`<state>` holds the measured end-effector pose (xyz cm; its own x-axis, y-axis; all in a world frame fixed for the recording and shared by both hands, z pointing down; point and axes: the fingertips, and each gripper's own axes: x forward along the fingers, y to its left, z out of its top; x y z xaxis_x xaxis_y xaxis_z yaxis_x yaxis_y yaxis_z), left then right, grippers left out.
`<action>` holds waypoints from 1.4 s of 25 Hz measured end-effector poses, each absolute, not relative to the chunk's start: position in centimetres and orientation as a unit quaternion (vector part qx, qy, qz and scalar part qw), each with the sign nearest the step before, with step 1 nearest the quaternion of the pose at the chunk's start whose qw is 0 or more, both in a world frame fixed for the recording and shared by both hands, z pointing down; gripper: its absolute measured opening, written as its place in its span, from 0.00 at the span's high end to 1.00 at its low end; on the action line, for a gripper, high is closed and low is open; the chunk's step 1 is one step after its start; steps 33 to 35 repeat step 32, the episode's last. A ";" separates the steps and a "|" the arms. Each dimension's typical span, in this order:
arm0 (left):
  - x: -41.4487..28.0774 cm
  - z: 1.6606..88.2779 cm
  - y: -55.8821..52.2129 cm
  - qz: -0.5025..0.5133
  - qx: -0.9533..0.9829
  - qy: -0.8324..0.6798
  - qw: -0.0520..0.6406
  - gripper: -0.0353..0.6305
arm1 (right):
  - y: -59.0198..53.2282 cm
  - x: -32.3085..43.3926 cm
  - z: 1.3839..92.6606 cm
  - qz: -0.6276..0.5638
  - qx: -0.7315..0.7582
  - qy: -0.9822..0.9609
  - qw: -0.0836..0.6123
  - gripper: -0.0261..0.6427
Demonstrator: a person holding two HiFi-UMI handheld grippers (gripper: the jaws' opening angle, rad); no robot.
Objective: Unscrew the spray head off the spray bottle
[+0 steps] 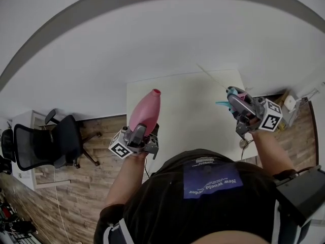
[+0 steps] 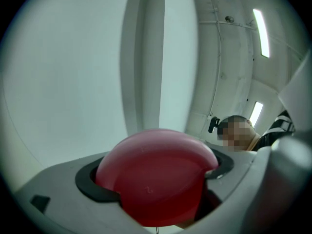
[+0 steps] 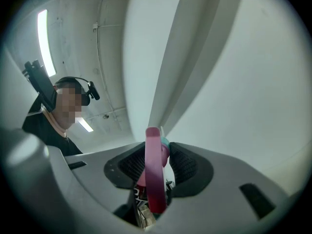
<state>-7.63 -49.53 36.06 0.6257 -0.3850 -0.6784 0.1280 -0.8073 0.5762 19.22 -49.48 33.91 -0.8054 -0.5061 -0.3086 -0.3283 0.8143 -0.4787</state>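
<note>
Left gripper (image 1: 140, 135) jaws grip bottle (image 1: 145, 110); right gripper (image 1: 244, 112) jaws grip spray head (image 1: 234, 93), well apart. Keep bottle neck up; lower head onto surface (image 1: 189, 117).

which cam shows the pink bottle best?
Head view: the whole pink bottle shows, neck to body, clamped in the left tool. Left gripper view shows only its rounded side filling the jaws. Right gripper view shows none of it, just the spray head.

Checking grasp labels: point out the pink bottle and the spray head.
pink bottle (image 1: 145, 112): head view, middle of its body.
spray head (image 3: 155, 169): right gripper view, middle of its pink strip.
</note>
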 end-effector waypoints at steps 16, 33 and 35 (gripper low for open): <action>-8.3 35.2 -49.3 -0.456 0.838 -0.073 0.291 0.20 | -49.4 19.4 33.6 -0.257 -0.196 0.892 0.317 0.76; -8.3 35.0 -49.2 -0.457 0.839 -0.071 0.286 0.20 | -49.7 19.8 33.5 -0.243 -0.195 0.895 0.319 0.76; -8.3 35.0 -49.2 -0.457 0.839 -0.071 0.286 0.20 | -49.7 19.8 33.5 -0.243 -0.195 0.895 0.319 0.76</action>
